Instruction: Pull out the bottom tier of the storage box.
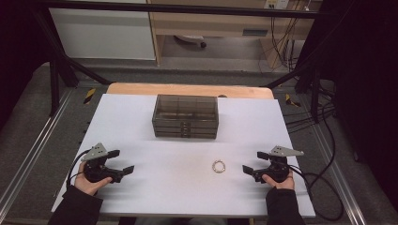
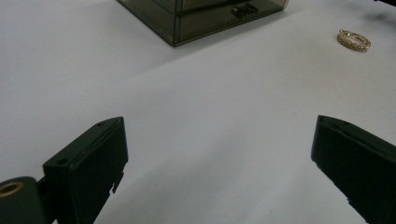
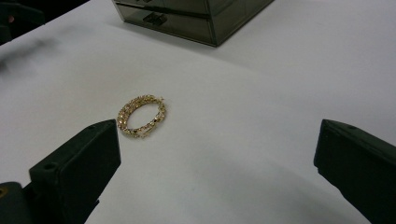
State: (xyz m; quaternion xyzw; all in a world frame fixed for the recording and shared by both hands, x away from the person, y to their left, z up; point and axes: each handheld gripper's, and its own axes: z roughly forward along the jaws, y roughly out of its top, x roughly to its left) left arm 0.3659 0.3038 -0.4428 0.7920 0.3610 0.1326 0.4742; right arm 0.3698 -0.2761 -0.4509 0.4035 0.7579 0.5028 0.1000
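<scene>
The high view is dim and soft, with dark corners and black sides; the white desk (image 1: 155,187) is the brightest area and shows no glare. In the left gripper view the desk washes pale toward the upper left, while a broad soft shadow crosses its lower half. The near tongs are blurred. In the right gripper view the bracelet (image 3: 141,116) is fairly sharp, and the box (image 3: 196,16) softer.

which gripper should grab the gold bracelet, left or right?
Right, likely. The right gripper sits open close beside the gold bracelet, which lies just ahead of its jaws in the right gripper view. The left gripper, also open, is across the table from it.
</scene>
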